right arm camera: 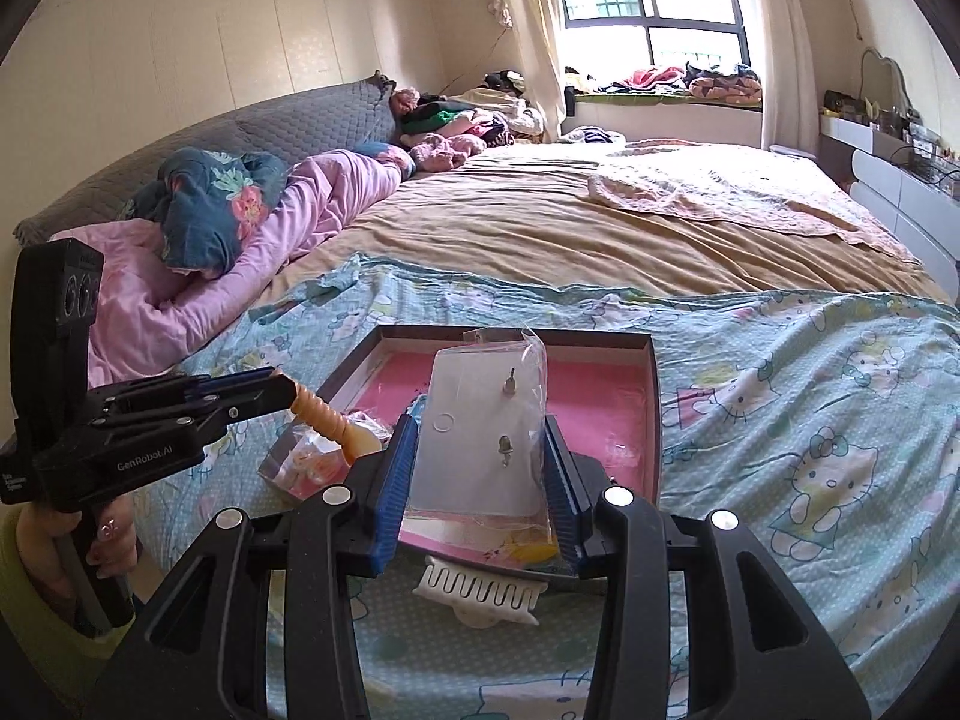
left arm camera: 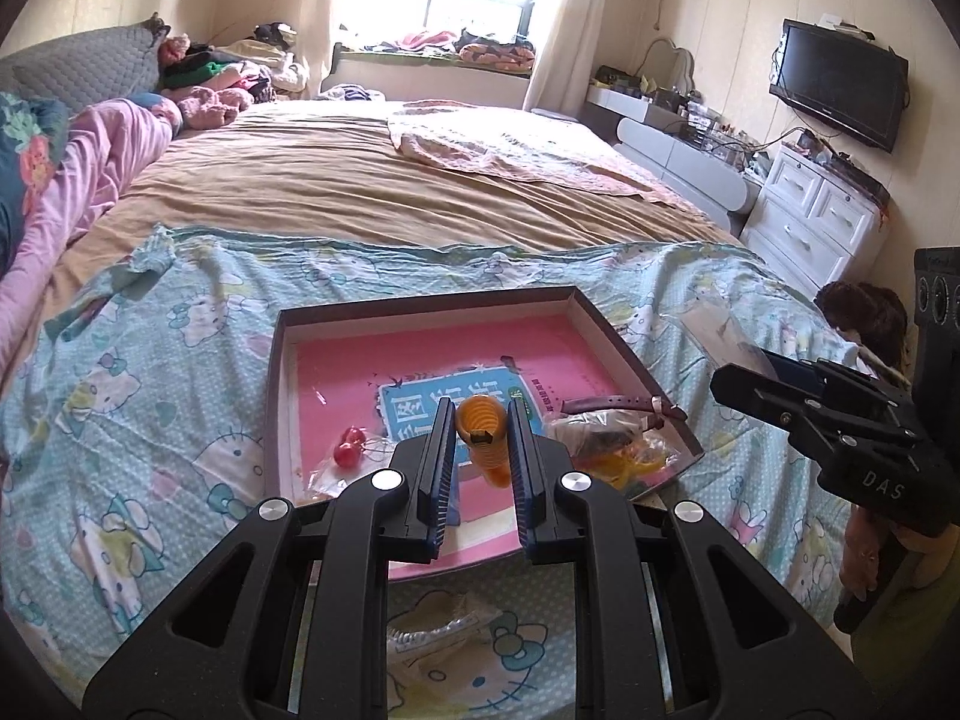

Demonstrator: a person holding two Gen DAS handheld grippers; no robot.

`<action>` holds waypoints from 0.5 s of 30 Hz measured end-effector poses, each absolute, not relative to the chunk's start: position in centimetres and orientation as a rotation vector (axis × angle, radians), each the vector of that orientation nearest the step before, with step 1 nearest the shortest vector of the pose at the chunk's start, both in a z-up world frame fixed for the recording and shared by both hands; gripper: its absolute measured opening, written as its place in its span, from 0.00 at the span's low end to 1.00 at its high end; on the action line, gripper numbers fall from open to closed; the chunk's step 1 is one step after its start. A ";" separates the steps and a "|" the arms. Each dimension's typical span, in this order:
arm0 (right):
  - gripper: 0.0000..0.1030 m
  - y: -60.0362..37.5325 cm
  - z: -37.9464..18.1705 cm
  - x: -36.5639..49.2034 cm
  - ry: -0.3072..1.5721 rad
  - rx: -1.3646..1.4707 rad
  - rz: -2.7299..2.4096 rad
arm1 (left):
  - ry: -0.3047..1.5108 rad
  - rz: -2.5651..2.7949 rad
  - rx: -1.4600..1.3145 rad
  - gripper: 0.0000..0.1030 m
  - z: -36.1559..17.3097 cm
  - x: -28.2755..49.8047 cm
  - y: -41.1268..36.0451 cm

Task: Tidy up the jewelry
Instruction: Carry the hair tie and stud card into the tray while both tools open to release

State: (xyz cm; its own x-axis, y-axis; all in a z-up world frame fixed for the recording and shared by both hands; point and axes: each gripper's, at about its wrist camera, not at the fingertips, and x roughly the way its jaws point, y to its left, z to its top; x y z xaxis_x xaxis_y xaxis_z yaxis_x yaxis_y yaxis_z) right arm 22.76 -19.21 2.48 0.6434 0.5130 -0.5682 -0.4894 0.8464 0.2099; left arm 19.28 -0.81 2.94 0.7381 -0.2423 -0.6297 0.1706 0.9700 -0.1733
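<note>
The left claw (left arm camera: 478, 420) is pinching an orange coiled bracelet (left arm camera: 483, 429) between its blue pads, holding it in the air above the near part of the tray (left arm camera: 420, 306). The right claw (right arm camera: 480, 450) is pressed on a clear packet with a white card of earrings (right arm camera: 480, 438), gripping it by both side edges, also over the tray.

Both pieces look ready to be set down, so the step in hand seems to be placing them in the tray. To do it well, each claw should sink low over a bare pink patch before letting go, so that the springy coil does not bounce out and the slick packet does not slide over the rim. The two claws are near each other; lowering one at a time would keep them from colliding, and the coil should stay apart from the things already inside.

The tray is a shallow dark-walled box with a pink floor, lying on the cartoon-cat sheet (left arm camera: 150, 372) of the bed. Inside, from the left wrist view, lie a blue-and-white printed label (left arm camera: 420, 396), a pair of red bead earrings (left arm camera: 350, 447) in clear wrap near the front left, and at the right a crumpled clear bag of yellow items (left arm camera: 624, 450) with a dark red watch strap (left arm camera: 618, 405) resting on top of it and the wall. A white comb-like hair clip (right arm camera: 480, 591) lies on the sheet just in front of the tray.
</note>
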 end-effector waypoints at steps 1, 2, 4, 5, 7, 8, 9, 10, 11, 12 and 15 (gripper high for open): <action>0.38 -19.2 2.4 22.9 0.660 0.038 0.568 | 0.707 -0.232 -0.113 0.10 2.7 19.4 -0.8; 0.38 -19.3 2.4 23.1 0.662 0.038 0.563 | 0.710 -0.239 -0.119 0.10 2.5 19.5 -0.8; 0.38 -19.3 2.3 23.4 0.666 0.038 0.555 | 0.715 -0.254 -0.136 0.10 2.2 19.7 -0.8; 0.38 -19.3 2.2 23.6 0.668 0.037 0.550 | 0.717 -0.266 -0.142 0.10 2.1 19.8 -0.8; 0.38 -19.3 2.0 23.9 0.670 0.037 0.544 | 0.719 -0.278 -0.146 0.10 1.8 20.0 -0.9; 0.38 -19.2 1.9 24.0 0.672 0.035 0.541 | 0.722 -0.287 -0.147 0.10 1.7 20.1 -1.0; 0.38 -19.2 1.8 24.2 0.674 0.033 0.536 | 0.725 -0.293 -0.149 0.10 1.5 20.2 -1.0; 0.38 -19.1 1.7 24.3 0.678 0.032 0.532 | 0.728 -0.299 -0.150 0.10 1.3 20.3 -1.1; 0.38 -19.0 1.5 24.5 0.682 0.032 0.531 | 0.732 -0.304 -0.150 0.10 1.1 20.4 -1.1; 0.38 -18.9 1.4 24.6 0.684 0.030 0.530 | 0.735 -0.308 -0.152 0.10 0.9 20.5 -1.2; 0.38 -18.6 1.0 25.1 0.691 0.022 0.524 | 0.753 -0.312 -0.163 0.10 0.1 20.9 -1.1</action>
